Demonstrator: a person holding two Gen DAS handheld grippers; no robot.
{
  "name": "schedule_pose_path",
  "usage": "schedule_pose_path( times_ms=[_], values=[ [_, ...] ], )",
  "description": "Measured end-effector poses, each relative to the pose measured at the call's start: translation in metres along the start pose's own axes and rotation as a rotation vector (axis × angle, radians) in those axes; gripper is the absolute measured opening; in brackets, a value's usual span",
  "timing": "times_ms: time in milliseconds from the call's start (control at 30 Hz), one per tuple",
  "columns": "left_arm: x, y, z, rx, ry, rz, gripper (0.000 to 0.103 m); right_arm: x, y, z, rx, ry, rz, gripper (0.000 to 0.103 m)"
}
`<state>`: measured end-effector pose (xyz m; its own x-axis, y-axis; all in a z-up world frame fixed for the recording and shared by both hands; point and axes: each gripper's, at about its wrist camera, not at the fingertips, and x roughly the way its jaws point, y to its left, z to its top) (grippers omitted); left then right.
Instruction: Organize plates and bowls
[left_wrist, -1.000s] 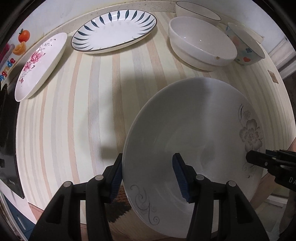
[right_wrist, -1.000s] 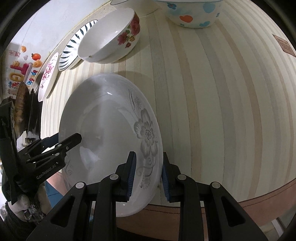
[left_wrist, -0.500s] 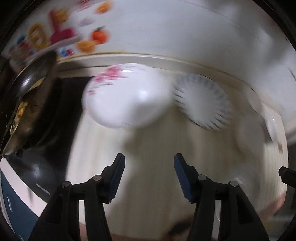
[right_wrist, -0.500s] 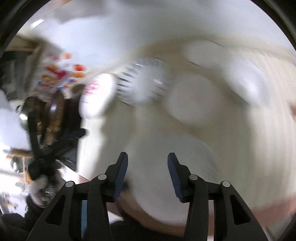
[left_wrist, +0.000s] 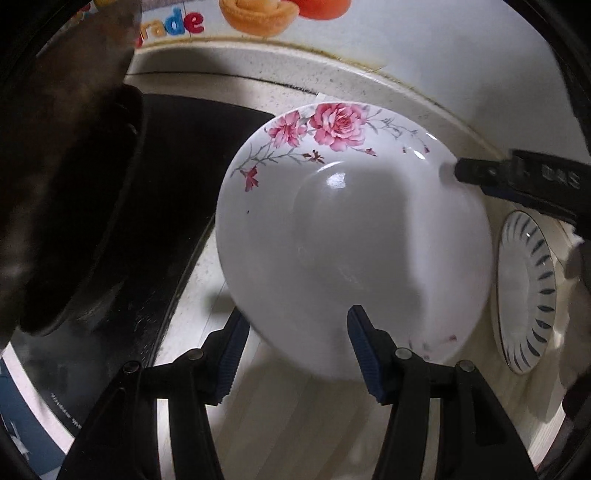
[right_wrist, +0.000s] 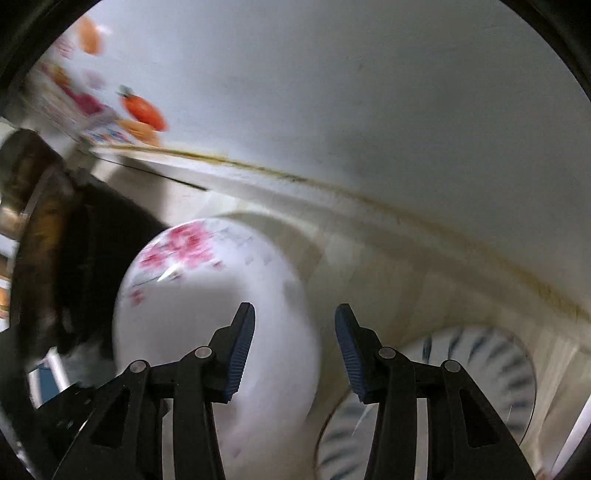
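A white plate with pink roses (left_wrist: 351, 229) lies at the back left of the counter, next to the black stove. My left gripper (left_wrist: 295, 354) is open, its jaws straddling the plate's near rim without closing on it. My right gripper (right_wrist: 293, 345) is open too, over the plate's right rim (right_wrist: 207, 295); its finger (left_wrist: 517, 177) shows at the plate's far right edge in the left wrist view. A white plate with dark blue leaf marks (left_wrist: 526, 295) lies to the right, also in the right wrist view (right_wrist: 461, 387).
A dark wok (left_wrist: 62, 177) sits on the black stove top (left_wrist: 177, 192) at the left. The white wall with fruit stickers (left_wrist: 258, 14) runs close behind the plates. The striped counter (left_wrist: 295, 424) lies under the grippers.
Both grippers left the large grey-flower plate and swung left and back to the rose plate. The right gripper, shut on the big plate's rim a second ago, is now open.
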<state>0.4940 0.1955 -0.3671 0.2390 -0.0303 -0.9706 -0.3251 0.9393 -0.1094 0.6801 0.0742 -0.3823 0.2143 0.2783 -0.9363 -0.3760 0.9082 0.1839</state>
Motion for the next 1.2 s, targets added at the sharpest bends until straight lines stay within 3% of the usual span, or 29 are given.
schedule_pose_path(
  times_ms=[67, 167, 533, 833, 1000, 1033, 1200],
  values=[
    [0.010, 0.003, 0.005, -0.023, 0.016, -0.007, 0.053, 0.016, -0.003, 0.012, 0.011, 0.018, 0.009, 0.045],
    [0.013, 0.009, 0.008, -0.056, -0.007, -0.036, 0.048, 0.031, -0.005, 0.020, 0.006, 0.029, 0.027, 0.030],
    [-0.006, 0.018, 0.006, -0.061, -0.053, -0.057, 0.045, 0.015, -0.004, -0.002, -0.057, 0.018, 0.065, 0.020],
    [-0.045, 0.003, -0.014, 0.032, -0.081, -0.068, 0.045, -0.034, -0.021, -0.062, -0.010, -0.001, 0.090, 0.019],
    [-0.083, -0.013, -0.050, 0.087, -0.120, -0.070, 0.045, -0.074, -0.035, -0.105, 0.048, -0.041, 0.123, 0.019],
    [-0.092, -0.023, -0.072, 0.098, -0.126, -0.068, 0.045, -0.085, -0.039, -0.116, 0.059, -0.054, 0.131, 0.019],
    [-0.117, -0.045, -0.100, 0.150, -0.141, -0.100, 0.045, -0.137, -0.061, -0.176, 0.109, -0.090, 0.147, 0.019]
  ],
)
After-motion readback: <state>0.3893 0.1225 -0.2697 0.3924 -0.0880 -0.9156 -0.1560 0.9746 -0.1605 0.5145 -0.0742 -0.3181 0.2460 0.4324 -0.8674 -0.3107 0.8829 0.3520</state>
